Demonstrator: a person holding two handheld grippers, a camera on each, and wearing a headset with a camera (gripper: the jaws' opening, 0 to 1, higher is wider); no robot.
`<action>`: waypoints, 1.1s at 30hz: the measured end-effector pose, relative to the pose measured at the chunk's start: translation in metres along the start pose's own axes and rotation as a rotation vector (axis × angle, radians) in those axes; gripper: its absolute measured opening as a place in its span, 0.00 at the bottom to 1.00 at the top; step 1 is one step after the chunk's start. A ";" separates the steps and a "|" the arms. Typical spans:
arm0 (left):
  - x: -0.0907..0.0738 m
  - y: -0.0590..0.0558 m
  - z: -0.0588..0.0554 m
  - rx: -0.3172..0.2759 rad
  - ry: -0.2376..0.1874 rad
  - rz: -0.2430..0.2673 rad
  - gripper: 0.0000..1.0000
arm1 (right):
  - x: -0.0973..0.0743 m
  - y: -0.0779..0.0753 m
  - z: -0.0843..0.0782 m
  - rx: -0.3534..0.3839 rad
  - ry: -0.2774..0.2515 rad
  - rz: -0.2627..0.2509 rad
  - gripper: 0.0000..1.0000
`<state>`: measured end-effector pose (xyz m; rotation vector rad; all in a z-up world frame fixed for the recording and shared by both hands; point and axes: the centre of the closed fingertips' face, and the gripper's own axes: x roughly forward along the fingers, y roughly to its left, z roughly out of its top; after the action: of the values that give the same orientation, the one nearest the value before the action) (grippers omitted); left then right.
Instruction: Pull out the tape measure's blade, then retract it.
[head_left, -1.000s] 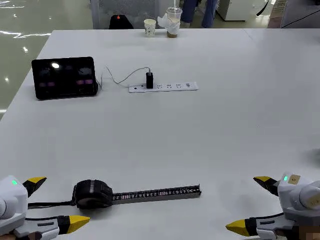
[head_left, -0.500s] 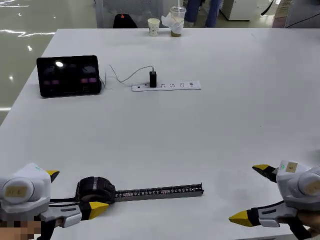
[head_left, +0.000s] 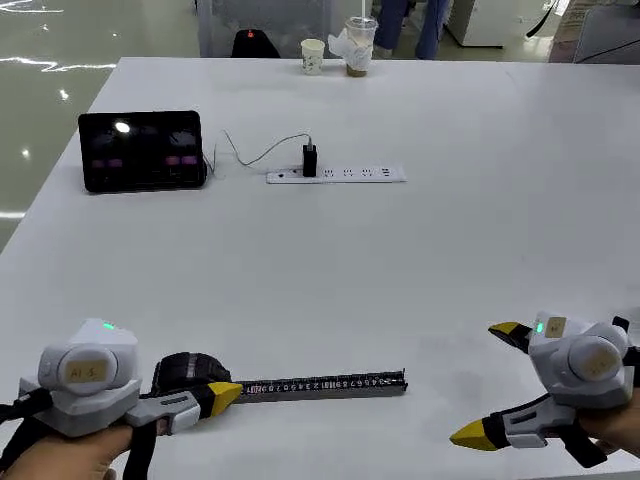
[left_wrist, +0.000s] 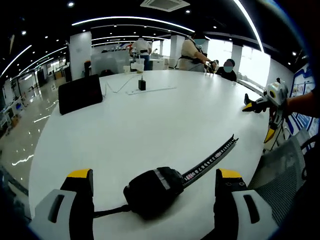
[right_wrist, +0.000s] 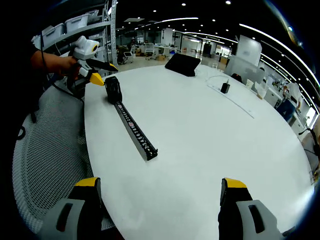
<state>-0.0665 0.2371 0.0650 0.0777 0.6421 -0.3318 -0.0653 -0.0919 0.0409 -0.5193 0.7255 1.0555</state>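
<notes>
White worktop (head_left: 480, 200), with a power strip (head_left: 335, 174) as the marker toward its far side. Well to the near side of the power strip and somewhat left of it: black tape measure (head_left: 188, 380), flat on the worktop, blade (head_left: 325, 384) drawn out rightward and lying flat, end hook about level with the power strip's right end. Left gripper (left_wrist: 153, 176) at the case, nearer-left of the power strip, fingers released and spread wide, one yellow tip on each side of the case with a gap on both sides. Right gripper (head_left: 486, 382) nearer-right of the power strip, well apart from the blade's hook, fingers likewise released, grasping nothing, bare worktop between them. Plugged into the power strip near its left end: black charger (head_left: 310, 160), thin cable trailing left. Left of the power strip: dark tablet (head_left: 142, 150), propped up. Beyond the power strip, at the far edge: paper cup (head_left: 313, 55) and clear plastic cup (head_left: 358, 45).
</notes>
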 end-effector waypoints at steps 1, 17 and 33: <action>0.002 0.000 0.000 0.013 0.002 0.009 0.98 | 0.002 0.001 0.001 -0.004 0.004 0.009 0.99; 0.016 -0.013 -0.005 -0.010 -0.043 0.105 0.97 | 0.026 0.012 0.020 -0.157 0.061 0.112 0.99; 0.023 -0.011 -0.005 -0.090 -0.139 0.181 0.99 | 0.041 0.009 0.033 -0.271 0.136 0.178 0.99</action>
<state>-0.0556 0.2216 0.0473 0.0263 0.5075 -0.1319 -0.0523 -0.0414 0.0317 -0.7763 0.7621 1.3036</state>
